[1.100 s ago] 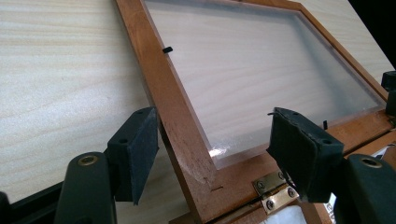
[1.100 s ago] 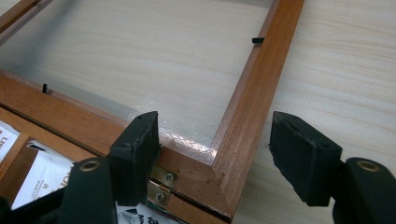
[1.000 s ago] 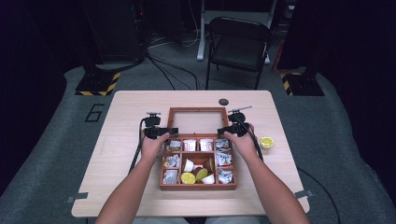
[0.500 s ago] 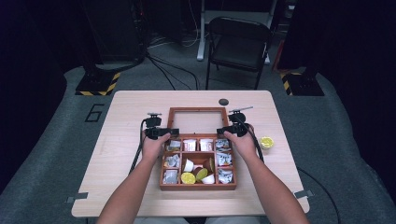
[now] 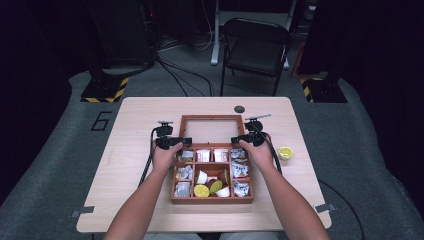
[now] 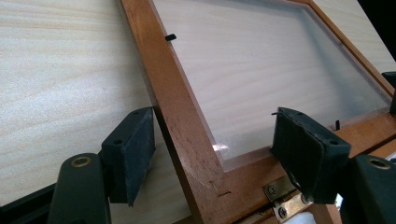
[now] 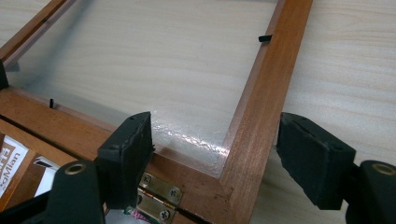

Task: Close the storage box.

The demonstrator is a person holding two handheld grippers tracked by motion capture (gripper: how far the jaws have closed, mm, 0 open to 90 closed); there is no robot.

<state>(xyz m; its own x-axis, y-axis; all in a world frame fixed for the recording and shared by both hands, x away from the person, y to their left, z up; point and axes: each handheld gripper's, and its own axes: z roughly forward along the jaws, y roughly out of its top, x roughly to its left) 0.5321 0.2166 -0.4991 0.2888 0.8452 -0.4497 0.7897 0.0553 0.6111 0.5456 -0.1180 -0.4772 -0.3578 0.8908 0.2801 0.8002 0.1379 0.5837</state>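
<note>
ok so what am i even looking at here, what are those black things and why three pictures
A person at a table holds a two-jaw tool in each hand: the left gripper and the right gripper. One picture comes from a camera overhead; the other two come from cameras riding on each gripper, looking along its black jaws. On the table lies an open wooden compartment box of small packets, its glass-paned lid laid back flat. Each gripper's open jaws straddle a side rail of the lid near a brass hinge. A small yellow cup sits apart.
</note>
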